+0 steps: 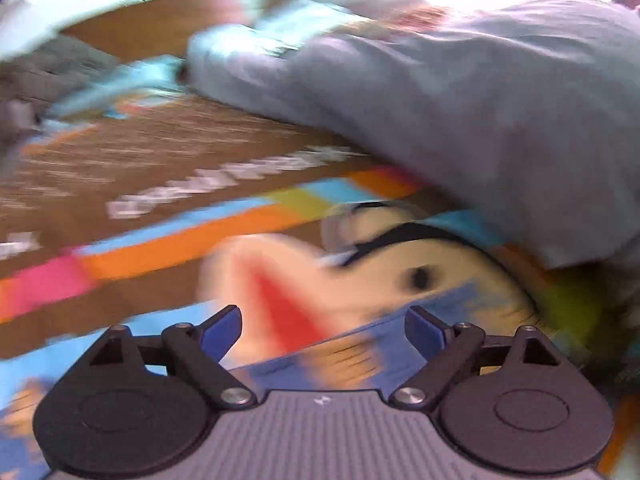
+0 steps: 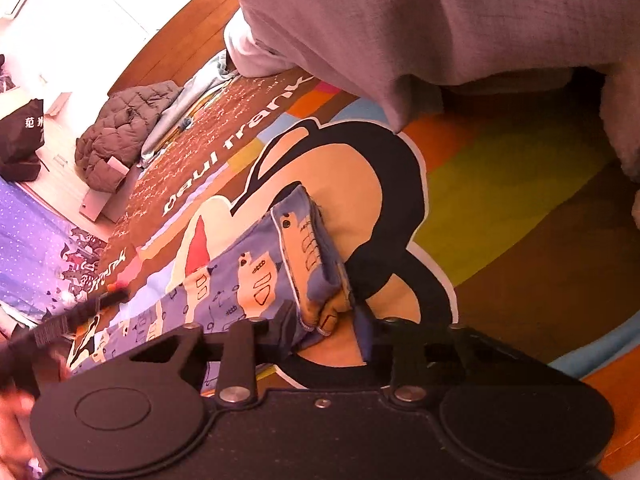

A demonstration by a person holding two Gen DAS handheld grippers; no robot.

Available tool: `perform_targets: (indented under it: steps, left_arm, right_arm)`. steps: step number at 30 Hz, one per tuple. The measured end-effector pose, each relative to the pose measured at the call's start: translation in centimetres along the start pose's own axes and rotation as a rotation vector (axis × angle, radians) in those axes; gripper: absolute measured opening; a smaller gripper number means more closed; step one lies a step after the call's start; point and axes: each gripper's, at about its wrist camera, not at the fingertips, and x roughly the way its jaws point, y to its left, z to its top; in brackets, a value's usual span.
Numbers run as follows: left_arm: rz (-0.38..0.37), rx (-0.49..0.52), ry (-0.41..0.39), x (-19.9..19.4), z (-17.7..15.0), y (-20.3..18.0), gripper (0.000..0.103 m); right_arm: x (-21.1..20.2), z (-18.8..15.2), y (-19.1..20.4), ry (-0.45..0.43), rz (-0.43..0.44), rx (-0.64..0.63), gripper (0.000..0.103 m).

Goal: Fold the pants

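The pants point(image 2: 240, 280) are blue-violet cloth printed with cream shapes, lying on a cartoon-print brown mat point(image 2: 500, 208). My right gripper point(image 2: 326, 326) is shut on a bunched fold of the pants at their near end; the cloth fills the gap between its black fingers. The left wrist view is blurred. My left gripper point(image 1: 324, 330) hangs open above the mat point(image 1: 160, 152), its blue fingertips point(image 1: 222, 330) wide apart with nothing between them. An edge of the pants point(image 1: 340, 360) shows just below its fingers.
A pale grey-lilac cloth point(image 2: 440, 20) drapes over the mat's far side, also seen in the left wrist view point(image 1: 500, 100). A grey quilted jacket point(image 2: 120, 140), a light blue cloth point(image 2: 180, 108) and a black bag point(image 2: 20, 136) lie at the left.
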Motion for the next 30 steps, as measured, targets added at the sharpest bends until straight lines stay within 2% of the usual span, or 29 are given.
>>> perform_targets:
  steps: [3, 5, 7, 9, 12, 15, 19, 23, 30]
  left_arm:
    - [-0.163, -0.041, 0.143, 4.5, 2.2, -2.8, 0.092]
    - [-0.226, -0.099, 0.236, 7.0, 2.5, -4.1, 0.092]
    - [-0.234, -0.153, 0.313, 9.1, 2.4, -4.9, 0.091]
    - [-0.192, -0.159, 0.371, 11.0, 2.2, -5.2, 0.090]
    - [-0.181, -0.152, 0.336, 10.6, 2.3, -5.3, 0.090]
    - [-0.217, -0.197, 0.318, 9.7, 3.1, -4.3, 0.090]
    - [-0.252, -0.249, 0.349, 8.2, 4.5, -3.2, 0.090]
    - [-0.277, -0.257, 0.372, 7.9, 6.3, -3.0, 0.093]
    - [-0.254, -0.264, 0.443, 9.5, 5.4, -3.2, 0.093]
  right_arm:
    - [0.0, -0.1, 0.0, 0.000, -0.010, 0.001, 0.029]
    - [-0.1, -0.2, 0.3, -0.004, -0.023, -0.017, 0.028]
    - [0.0, -0.3, 0.7, -0.008, -0.040, -0.041, 0.028]
    - [0.1, -0.4, 1.1, -0.012, -0.061, -0.070, 0.028]
    - [0.2, -0.5, 1.8, -0.014, -0.089, -0.109, 0.024]
    - [0.2, -0.8, 2.7, -0.030, -0.110, -0.159, 0.016]
    - [-0.2, -1.5, 5.1, -0.081, -0.142, -0.290, 0.014]
    - [-0.7, -2.3, 7.9, -0.124, -0.155, -0.452, 0.014]
    - [0.2, -4.3, 10.0, -0.104, -0.129, -0.542, 0.014]
